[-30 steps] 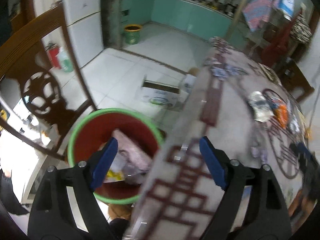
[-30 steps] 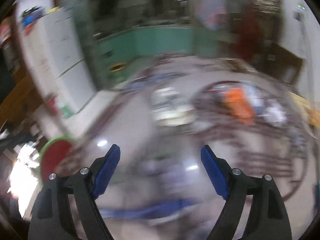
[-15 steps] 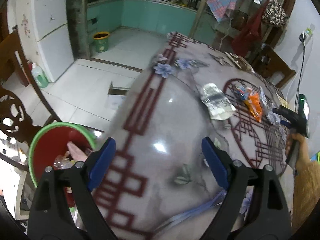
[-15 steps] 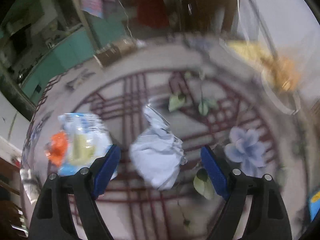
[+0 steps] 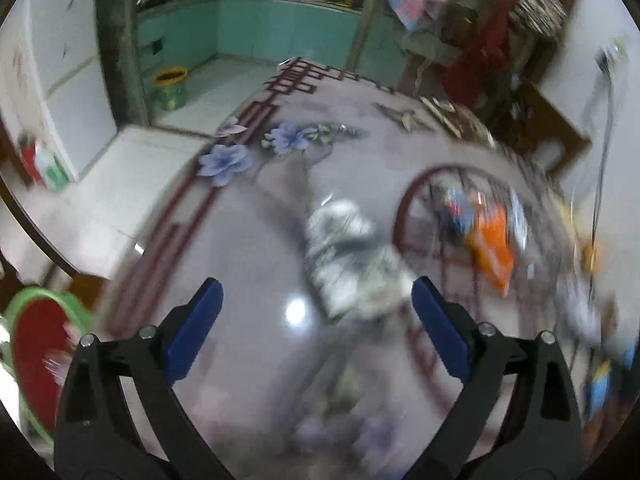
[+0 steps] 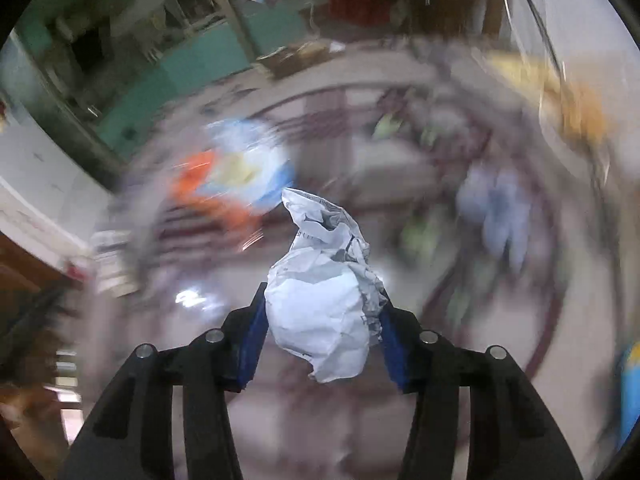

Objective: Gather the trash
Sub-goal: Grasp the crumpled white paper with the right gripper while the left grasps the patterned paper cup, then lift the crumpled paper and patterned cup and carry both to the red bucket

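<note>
My right gripper [image 6: 322,320] is closing on a crumpled white paper ball [image 6: 324,308]; both blue pads press its sides and it stands sharp against the blurred table. My left gripper [image 5: 316,312] hangs over the table with its jaws opening wide and nothing between them. A crumpled silver-grey wrapper [image 5: 352,264] lies on the patterned table [image 5: 248,264] just ahead of it, nearer its right finger. An orange wrapper [image 5: 494,248] lies further right, and shows as an orange wrapper [image 6: 200,184] beside a blue-white packet [image 6: 252,168] in the right wrist view. The red bin with a green rim [image 5: 36,352] stands at the lower left.
More small wrappers [image 5: 584,320] lie at the table's right side. A yellow-green bucket [image 5: 170,86] stands on the tiled floor by the teal cabinets [image 5: 280,36]. A dark wooden chair [image 5: 536,128] stands behind the table. A clear cover with something yellow [image 6: 560,108] sits far right.
The left gripper has swung right from above the bin across the table to the silver wrapper. The right gripper reached the paper ball, shut on it, and the view now blurs with motion.
</note>
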### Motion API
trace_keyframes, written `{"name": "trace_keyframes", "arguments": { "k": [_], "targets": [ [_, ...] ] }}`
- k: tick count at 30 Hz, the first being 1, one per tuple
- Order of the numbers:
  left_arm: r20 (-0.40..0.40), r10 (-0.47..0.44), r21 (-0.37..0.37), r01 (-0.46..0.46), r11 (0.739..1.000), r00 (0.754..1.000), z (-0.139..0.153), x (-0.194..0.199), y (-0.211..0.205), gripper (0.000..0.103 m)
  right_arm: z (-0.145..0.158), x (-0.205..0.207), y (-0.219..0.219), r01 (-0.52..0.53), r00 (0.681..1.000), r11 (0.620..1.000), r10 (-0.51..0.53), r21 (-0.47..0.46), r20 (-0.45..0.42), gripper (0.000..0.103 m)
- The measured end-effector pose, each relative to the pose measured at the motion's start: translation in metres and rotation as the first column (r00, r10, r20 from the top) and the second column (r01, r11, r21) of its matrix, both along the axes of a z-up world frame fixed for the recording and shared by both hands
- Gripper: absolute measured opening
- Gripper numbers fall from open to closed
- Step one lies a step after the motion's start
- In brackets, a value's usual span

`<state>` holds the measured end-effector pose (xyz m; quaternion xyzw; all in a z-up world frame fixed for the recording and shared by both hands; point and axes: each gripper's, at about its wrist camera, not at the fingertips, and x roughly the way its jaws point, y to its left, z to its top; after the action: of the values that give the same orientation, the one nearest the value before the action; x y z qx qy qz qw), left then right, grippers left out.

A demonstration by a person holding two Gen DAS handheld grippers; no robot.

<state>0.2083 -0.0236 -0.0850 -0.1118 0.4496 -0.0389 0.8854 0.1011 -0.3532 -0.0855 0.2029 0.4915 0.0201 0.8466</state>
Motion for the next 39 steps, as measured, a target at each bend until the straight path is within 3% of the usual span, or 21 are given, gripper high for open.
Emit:
{"name": "trace_keyframes", "arguments": {
  "k": [2, 4, 7, 9, 12, 15, 19, 28, 33, 39],
  "targets": [
    [-0.050, 0.061, -0.034, -0.063, 0.997, 0.997, -0.015, 0.023, -0.008, 0.094, 0.013, -0.037, 0.014, -0.017, 0.999, 0.998, 0.015, 0.058, 0.032, 0.050],
    [-0.097, 0.086, -0.041, -0.091, 0.995, 0.992, -0.029, 0.038, -0.017, 0.094, 0.019, -0.058, 0.029, -0.025, 0.997, 0.999, 0.023, 0.024, 0.078, 0.050],
    [-0.122, 0.091, -0.003, -0.092, 0.996, 0.988, -0.042, 0.047, -0.029, 0.091, 0.020, -0.054, 0.042, -0.061, 0.993, 0.997, 0.058, 0.035, 0.099, 0.050],
    [-0.140, 0.079, 0.022, -0.077, 0.997, 0.987, -0.047, 0.049, -0.034, 0.061, 0.021, -0.051, 0.052, -0.076, 0.991, 0.997, 0.076, -0.004, 0.109, 0.050],
    [-0.129, 0.047, 0.047, -0.041, 0.998, 0.990, -0.045, 0.046, -0.040, 0.054, 0.023, -0.051, 0.062, -0.091, 0.988, 0.993, 0.099, -0.076, 0.121, 0.050],
    [-0.114, 0.007, 0.072, 0.001, 0.997, 0.993, -0.037, 0.033, -0.043, 0.053, 0.026, -0.055, 0.062, -0.091, 0.985, 0.994, 0.099, -0.064, 0.141, 0.050],
    [-0.041, -0.084, 0.129, 0.089, 0.988, 0.996, -0.008, -0.008, -0.040, 0.053, 0.030, -0.058, 0.068, -0.084, 0.981, 0.986, 0.107, -0.142, 0.163, 0.050],
    [-0.017, -0.195, 0.130, 0.195, 0.972, 0.981, 0.042, -0.113, 0.010, 0.054, 0.030, -0.065, 0.082, -0.083, 0.977, 0.976, 0.120, -0.203, 0.176, 0.050],
    [0.053, -0.196, 0.146, 0.187, 0.972, 0.979, 0.048, -0.145, 0.027, 0.056, 0.030, -0.089, 0.104, -0.066, 0.976, 0.978, 0.105, -0.199, 0.192, 0.051],
    [0.056, -0.200, 0.168, 0.188, 0.968, 0.978, 0.045, -0.157, 0.048, 0.056, 0.019, -0.125, 0.136, -0.050, 0.977, 0.980, 0.088, -0.192, 0.194, 0.051]
  ]
}}
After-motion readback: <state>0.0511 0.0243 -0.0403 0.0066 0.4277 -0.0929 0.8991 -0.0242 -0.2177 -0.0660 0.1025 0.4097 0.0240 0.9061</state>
